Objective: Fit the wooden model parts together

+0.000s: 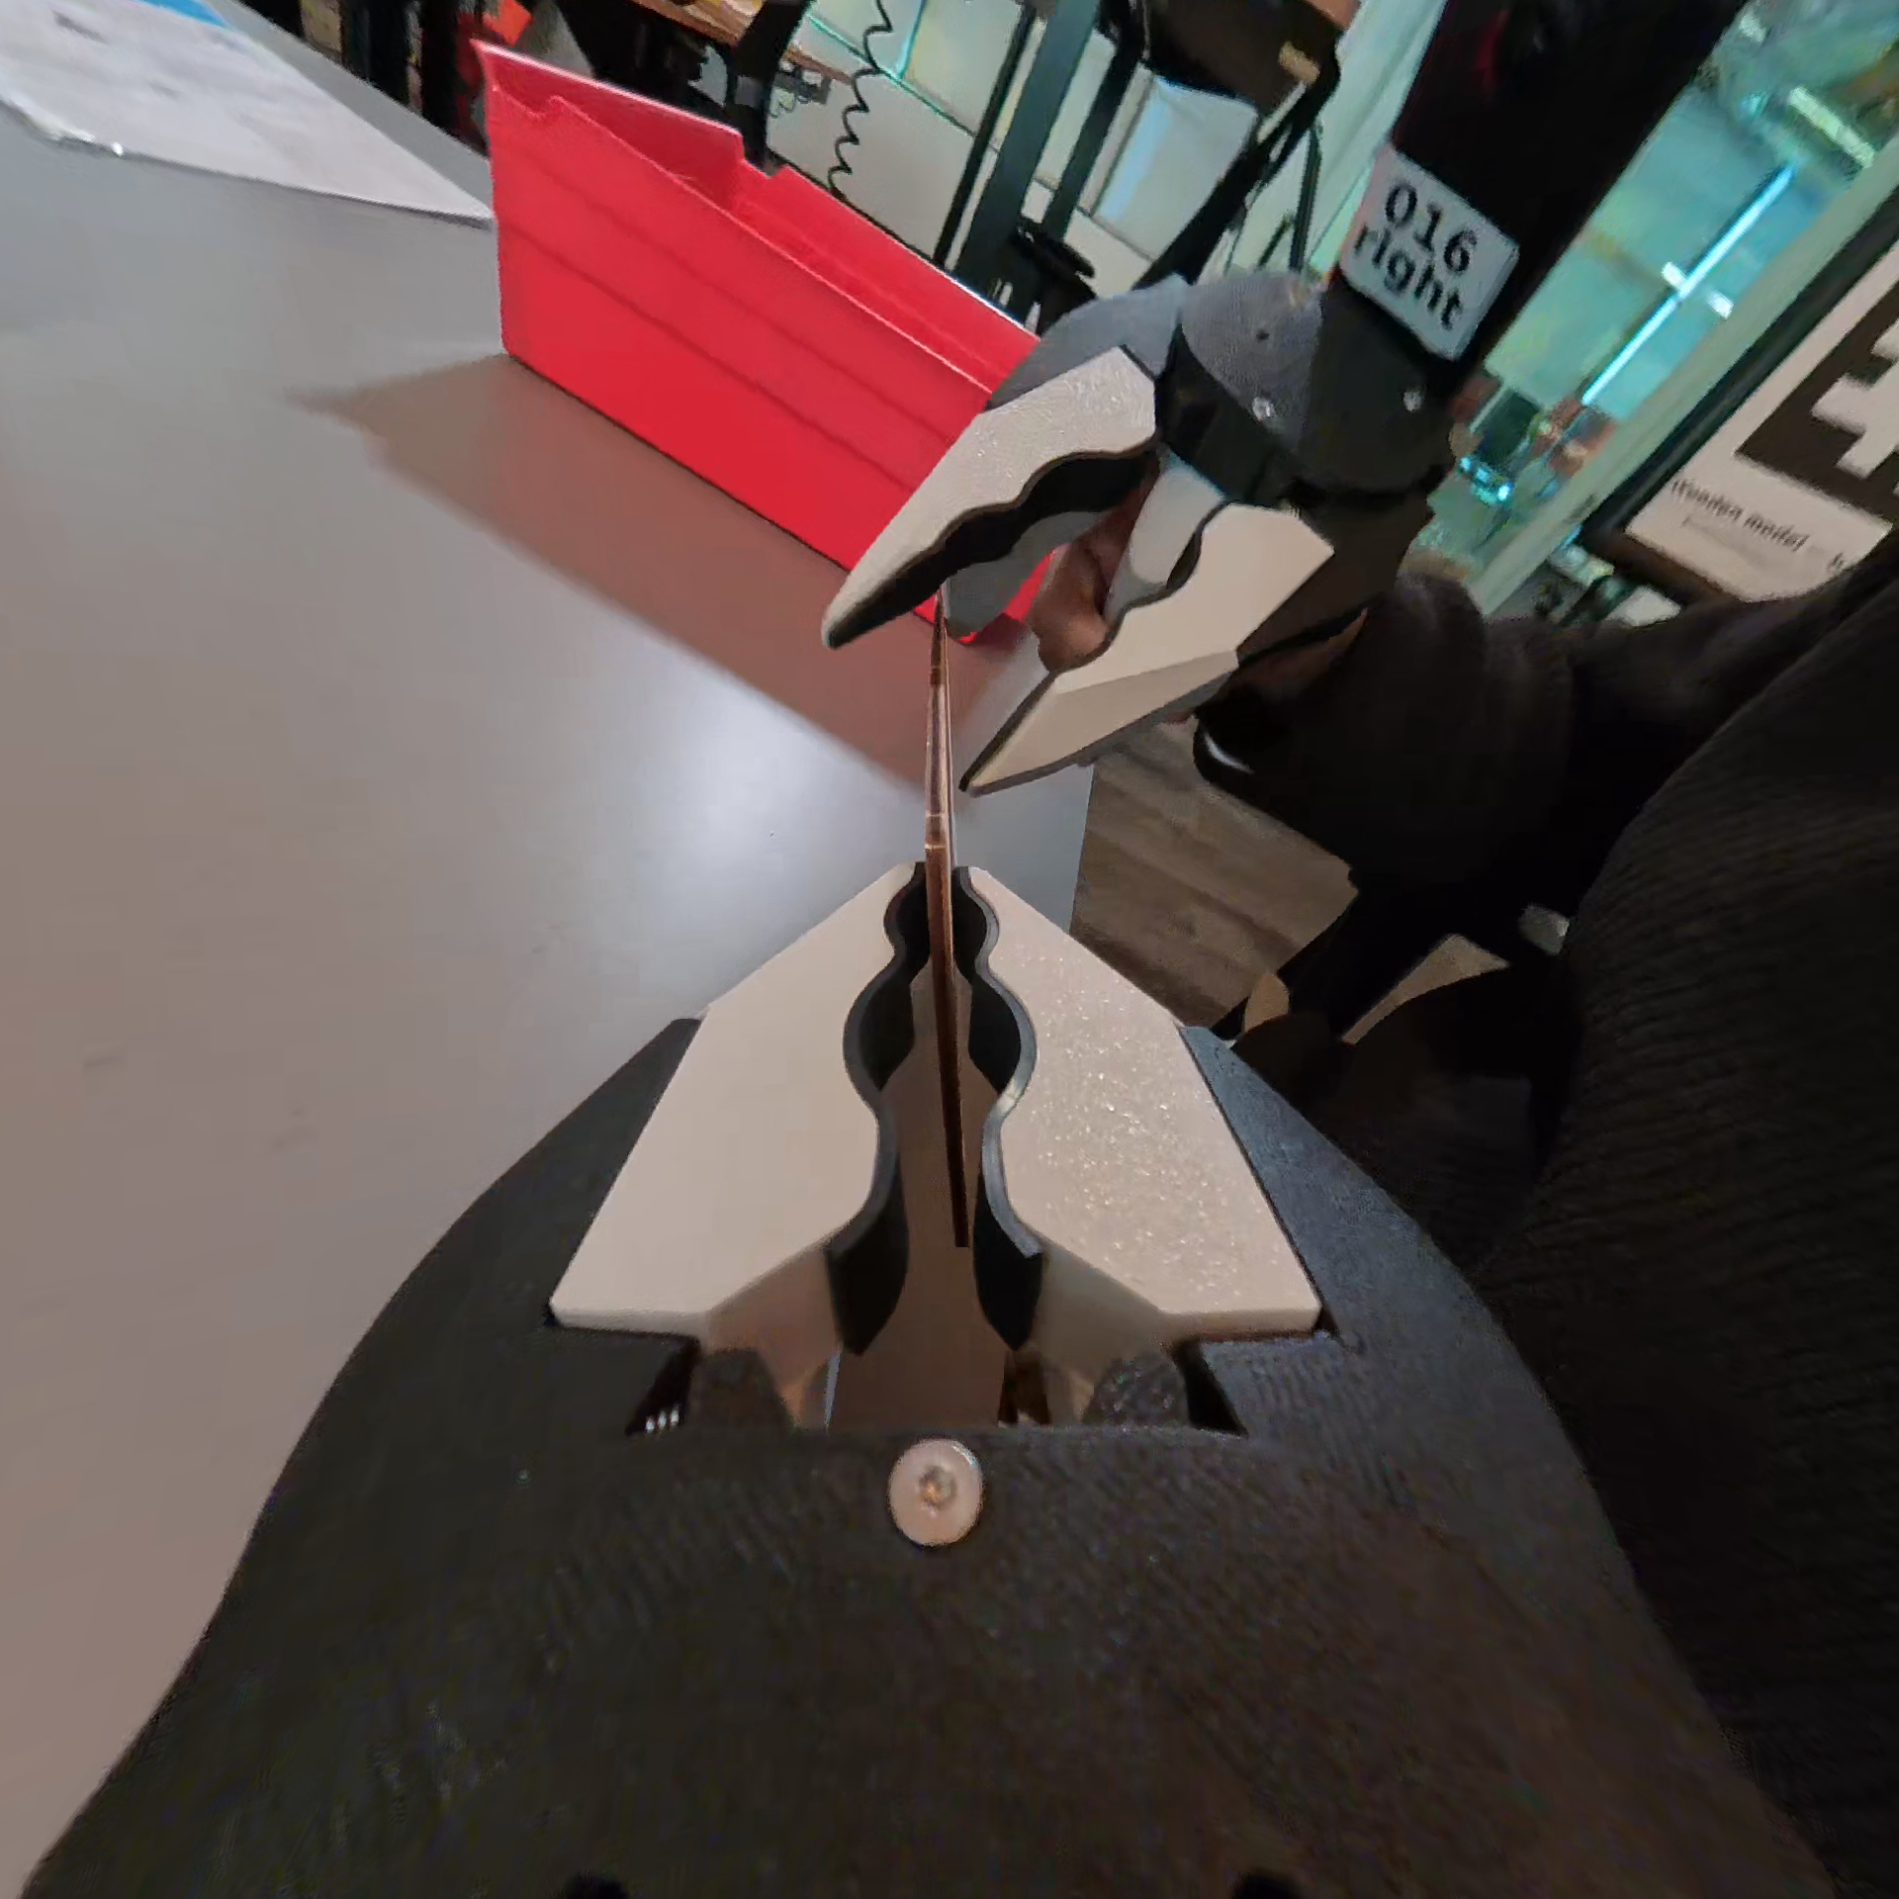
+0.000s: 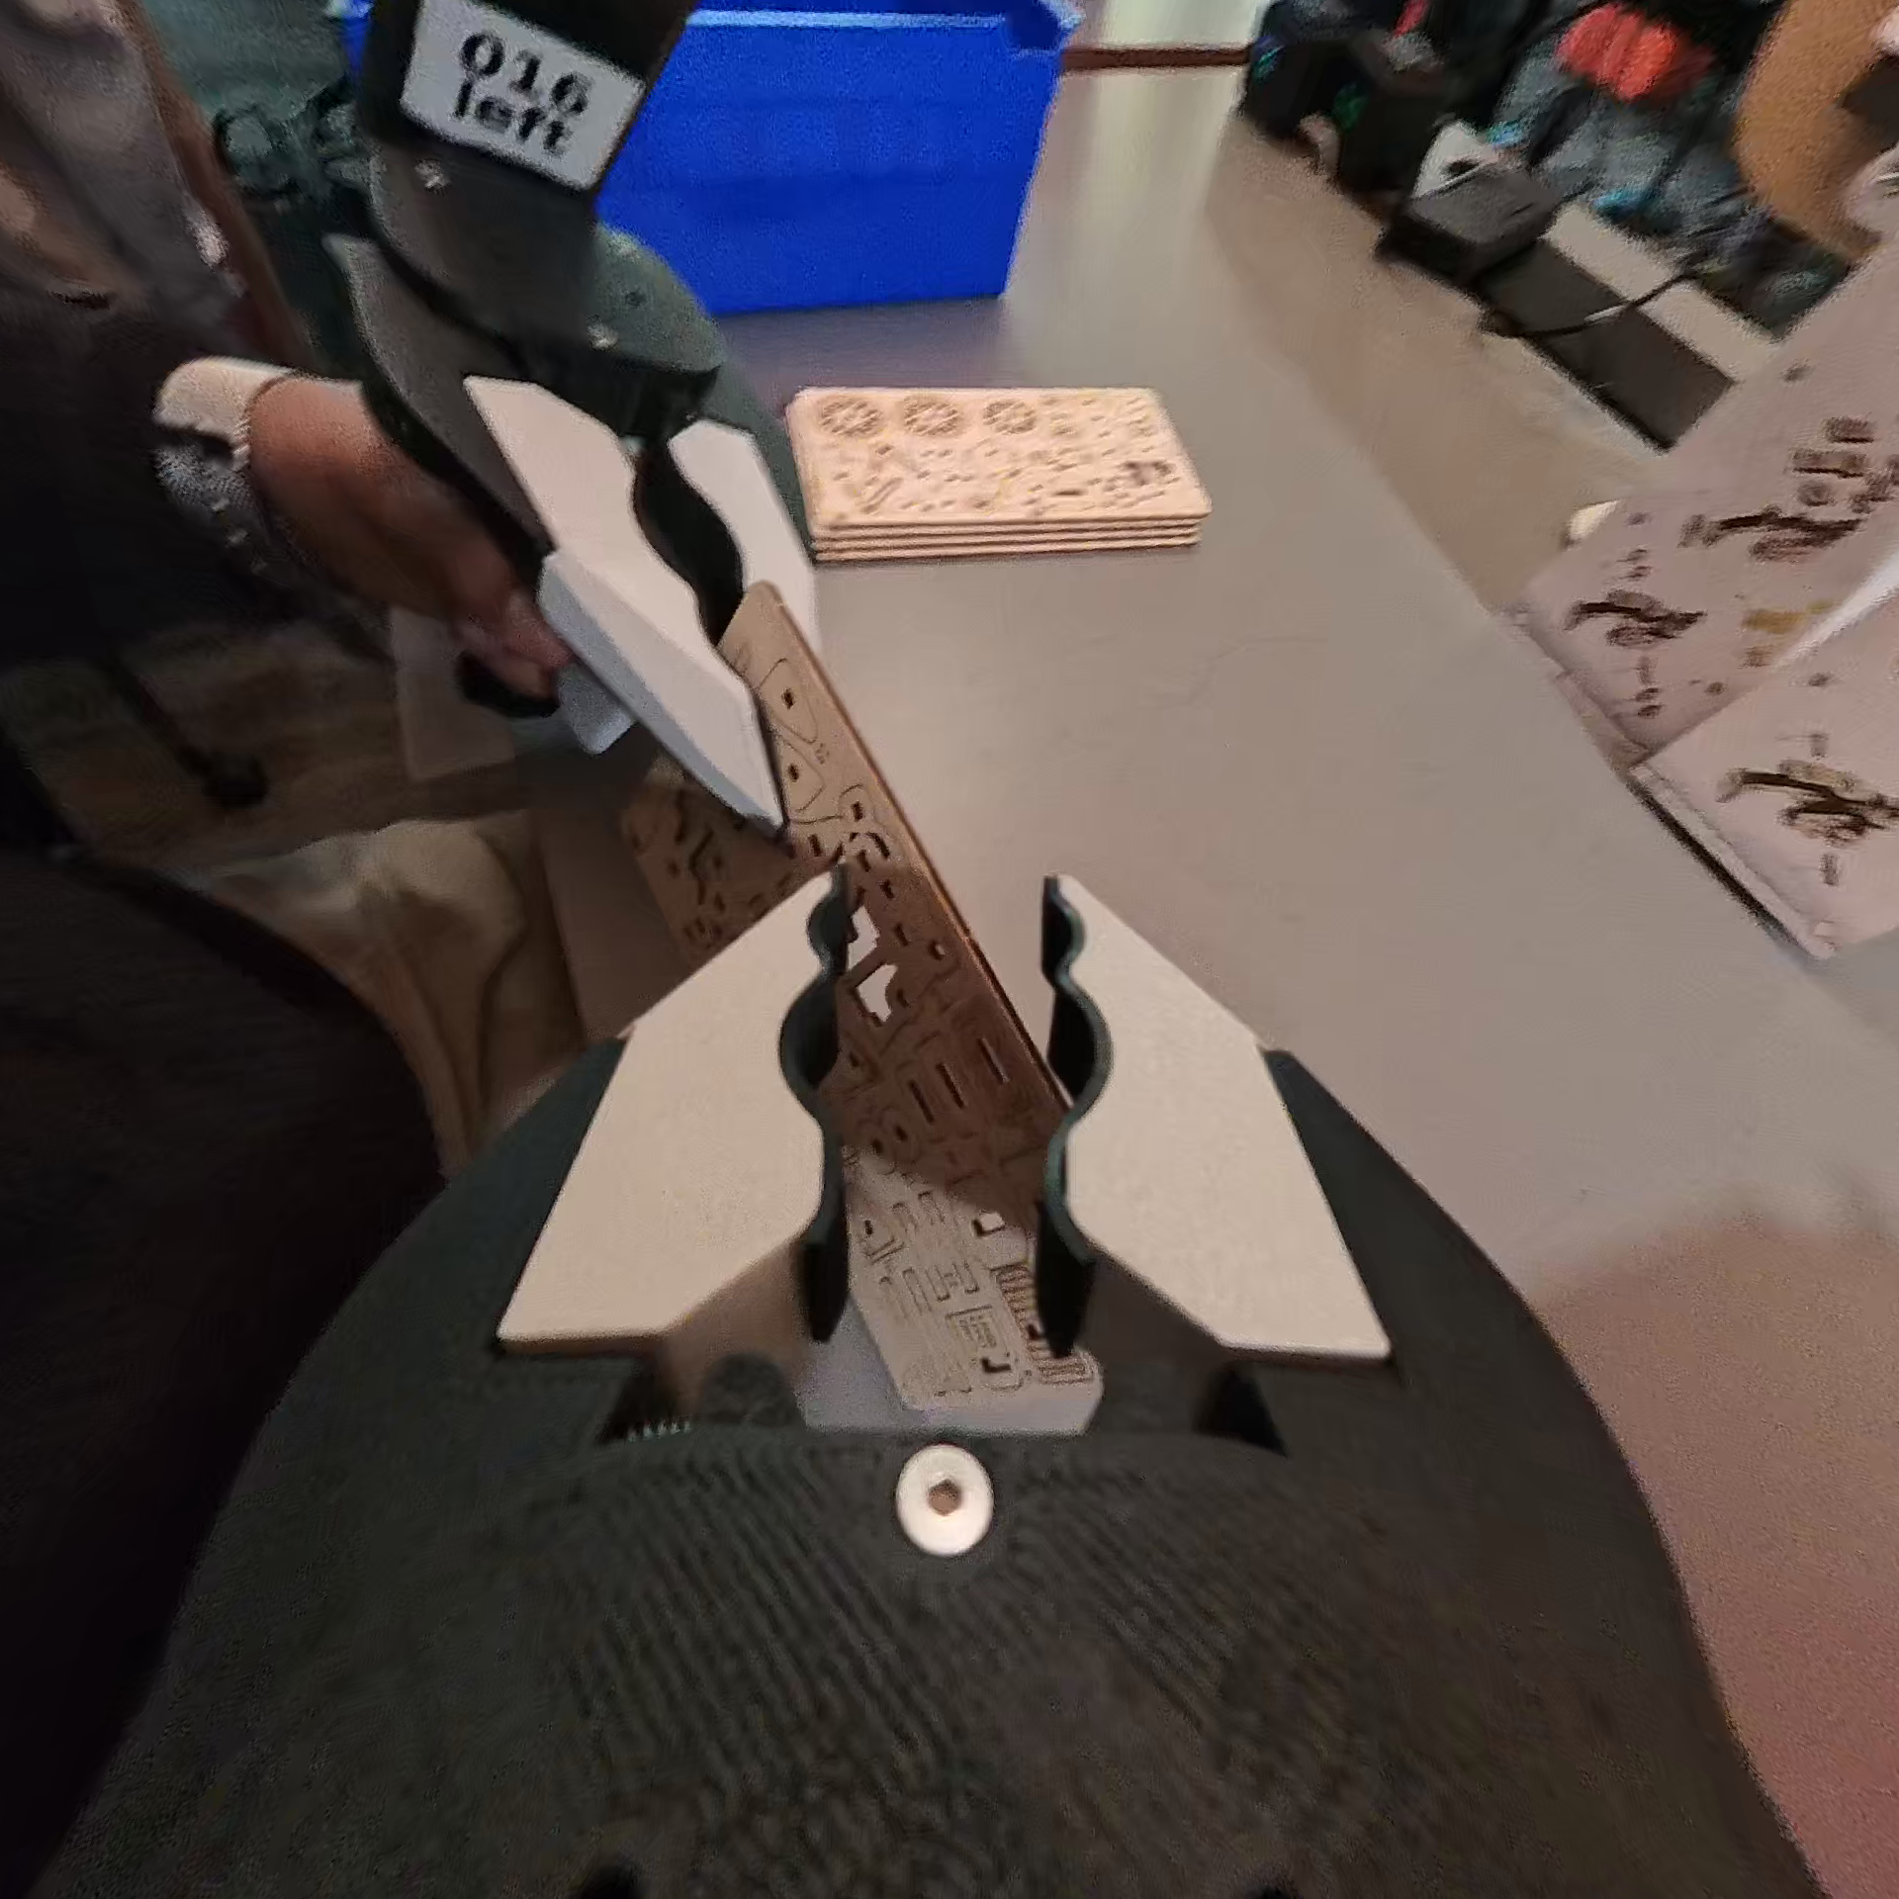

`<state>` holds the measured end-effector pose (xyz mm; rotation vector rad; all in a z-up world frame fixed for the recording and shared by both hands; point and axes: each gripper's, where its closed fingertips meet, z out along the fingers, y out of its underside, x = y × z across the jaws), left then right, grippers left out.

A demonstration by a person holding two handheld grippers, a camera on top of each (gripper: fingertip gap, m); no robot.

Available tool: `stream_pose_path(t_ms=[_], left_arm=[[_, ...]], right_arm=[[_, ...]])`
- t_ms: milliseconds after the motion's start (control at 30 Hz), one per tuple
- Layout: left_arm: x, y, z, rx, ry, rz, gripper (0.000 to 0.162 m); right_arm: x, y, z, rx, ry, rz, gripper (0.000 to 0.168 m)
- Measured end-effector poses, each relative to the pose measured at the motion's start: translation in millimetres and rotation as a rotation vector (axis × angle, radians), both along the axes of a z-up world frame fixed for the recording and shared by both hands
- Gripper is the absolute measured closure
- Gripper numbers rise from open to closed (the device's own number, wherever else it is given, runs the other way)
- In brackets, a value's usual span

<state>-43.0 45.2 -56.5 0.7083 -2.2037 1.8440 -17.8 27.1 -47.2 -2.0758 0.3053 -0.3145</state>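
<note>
Now left gripper (image 1: 937, 884) clamped on wooden sheet (image 2: 904, 966); right gripper (image 2: 943, 904) apart; both carry white tags

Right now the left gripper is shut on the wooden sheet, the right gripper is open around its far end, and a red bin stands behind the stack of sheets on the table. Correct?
Not quite: in the right wrist view the bin behind the stack of wooden sheets is blue. The left gripper is shut on the wooden sheet, and the right gripper is open around it.
</note>
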Motion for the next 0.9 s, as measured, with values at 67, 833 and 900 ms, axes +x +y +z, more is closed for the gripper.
stream_pose_path(t_ms=[67,833,900], left_arm=[[-4,-2,1,0.018,-0.039,-0.016,0.161],[-17,-15,1,0.133,-0.287,-0.026,0.161],[-15,-14,1,0.133,-0.28,-0.015,0.162]], right_arm=[[-10,0,-1,-0.048,0.039,0.062,0.134],[-28,1,-4,-0.202,-0.003,0.123,0.151],[-27,1,-4,-0.196,0.004,0.112,0.152]])
